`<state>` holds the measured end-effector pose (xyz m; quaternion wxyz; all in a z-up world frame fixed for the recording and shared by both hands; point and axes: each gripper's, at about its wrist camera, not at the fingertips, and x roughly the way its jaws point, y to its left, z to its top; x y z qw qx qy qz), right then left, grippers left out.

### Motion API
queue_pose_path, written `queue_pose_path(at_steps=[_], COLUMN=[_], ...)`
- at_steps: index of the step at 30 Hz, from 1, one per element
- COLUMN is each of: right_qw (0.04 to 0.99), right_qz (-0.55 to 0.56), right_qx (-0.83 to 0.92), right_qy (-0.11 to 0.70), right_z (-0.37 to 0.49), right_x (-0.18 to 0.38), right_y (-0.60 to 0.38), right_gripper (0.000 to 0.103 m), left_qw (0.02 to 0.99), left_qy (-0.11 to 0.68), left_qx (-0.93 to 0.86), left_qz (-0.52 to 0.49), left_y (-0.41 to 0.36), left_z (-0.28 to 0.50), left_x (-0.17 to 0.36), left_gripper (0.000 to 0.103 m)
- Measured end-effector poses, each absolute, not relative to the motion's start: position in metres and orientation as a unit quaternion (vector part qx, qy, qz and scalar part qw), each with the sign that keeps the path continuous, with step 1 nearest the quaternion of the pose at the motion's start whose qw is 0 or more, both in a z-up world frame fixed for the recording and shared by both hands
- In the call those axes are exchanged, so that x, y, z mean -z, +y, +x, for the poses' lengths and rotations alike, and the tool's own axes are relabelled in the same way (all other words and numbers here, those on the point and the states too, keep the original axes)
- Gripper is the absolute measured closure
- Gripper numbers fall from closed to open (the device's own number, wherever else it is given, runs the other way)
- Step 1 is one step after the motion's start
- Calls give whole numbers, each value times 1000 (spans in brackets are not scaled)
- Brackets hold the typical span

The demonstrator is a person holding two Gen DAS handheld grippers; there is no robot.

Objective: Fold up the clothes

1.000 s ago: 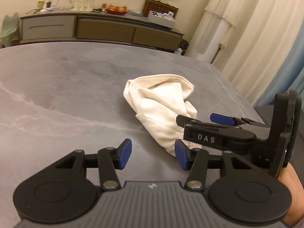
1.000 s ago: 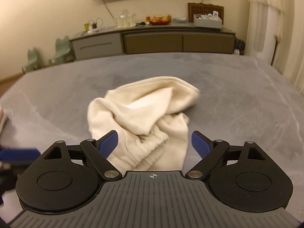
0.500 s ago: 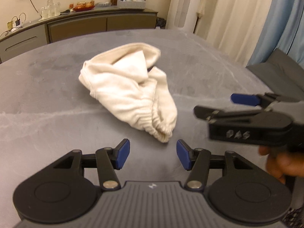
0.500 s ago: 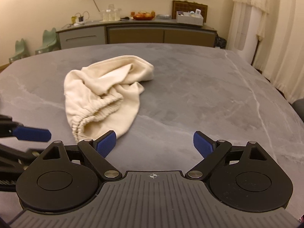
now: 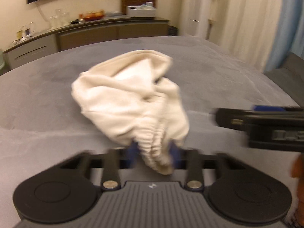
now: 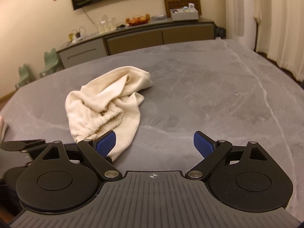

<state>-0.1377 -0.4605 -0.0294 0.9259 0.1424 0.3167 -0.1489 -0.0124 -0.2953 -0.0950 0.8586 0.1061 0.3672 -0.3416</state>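
Observation:
A crumpled cream garment [image 5: 129, 102] with a gathered elastic waistband lies on the grey stone table [image 5: 228, 79]. In the blurred left wrist view, my left gripper [image 5: 153, 152] is open, and the end of the waistband sits between its blue fingertips. The right gripper's black body [image 5: 266, 121] crosses that view at the right, beside the garment. In the right wrist view, the garment [image 6: 106, 102] lies ahead and to the left on the table [image 6: 209, 87]. My right gripper [image 6: 154, 145] stands wide open with only bare table between its fingers; its left fingertip [image 6: 105, 144] overlaps the cloth's near edge.
A long sideboard [image 6: 152, 36] with glasses, a fruit bowl and a box stands behind the table. Pale curtains [image 5: 237, 19] hang at the right. Green chairs [image 6: 50, 58] stand at the far left. A bit of white cloth [image 6: 2, 127] shows at the left edge.
My left gripper has moved forward onto the garment, so the waistband now sits between its fingers. The right gripper has shifted right and a little back from the cloth.

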Motion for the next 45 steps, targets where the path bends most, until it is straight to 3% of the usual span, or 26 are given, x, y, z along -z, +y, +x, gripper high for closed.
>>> queue_pose_path(at_steps=[2, 6, 11, 18, 22, 26, 28, 29, 31, 33, 34, 35, 42, 44, 45], right_qw=[925, 928, 947, 939, 926, 925, 925, 924, 916, 915, 915, 916, 954, 948, 942], right_qz=[148, 138, 44, -35, -64, -66, -48, -40, -28, -20, -17, -13, 125, 147, 147], right_qx=[151, 149, 57, -20, -41, -30, -24, -24, -36, -45, -49, -53, -93, -61, -39], right_qy=[315, 311, 315, 341, 370, 374, 375, 381, 399, 401, 400, 399, 256, 276, 300], right_z=[-136, -128, -88, -10, 11, 12, 11, 10, 11, 9, 8, 7, -42, -29, -19], right_x=[29, 24, 2, 18, 32, 29, 27, 28, 37, 39, 39, 39, -39, -25, -12], right_y=[-464, -466, -451, -439, -421, -423, -433, -439, -447, -450, -451, -452, -494, -506, -508], right_gripper=[11, 11, 9, 8, 17, 18, 27, 30, 63, 73, 89, 98, 102, 101, 93], left_qw=[864, 856, 870, 903, 883, 865, 857, 853, 851, 857, 861, 869, 904, 905, 904], left_qy=[371, 361, 409, 328, 305, 320, 330, 335, 338, 334, 331, 324, 296, 330, 347], left_qx=[333, 364, 261, 257, 308, 326, 332, 335, 342, 338, 336, 333, 306, 266, 247], left_qz=[65, -67, -86, 102, 179, 208, 215, 218, 213, 200, 189, 170, 32, 37, 43], left_y=[-277, -204, -123, -135, -172, -191, -196, -199, -200, -195, -193, -186, -122, -120, -120], left_z=[1, 11, 50, 18, 7, 18, 26, 29, 33, 34, 35, 36, 57, 86, 99], left_x=[85, 34, 45, 44, 51, 74, 87, 93, 99, 95, 92, 83, -1, 12, 23], left_gripper=[93, 93, 89, 71, 68, 67, 71, 84, 89, 95, 96, 96, 96, 96, 96])
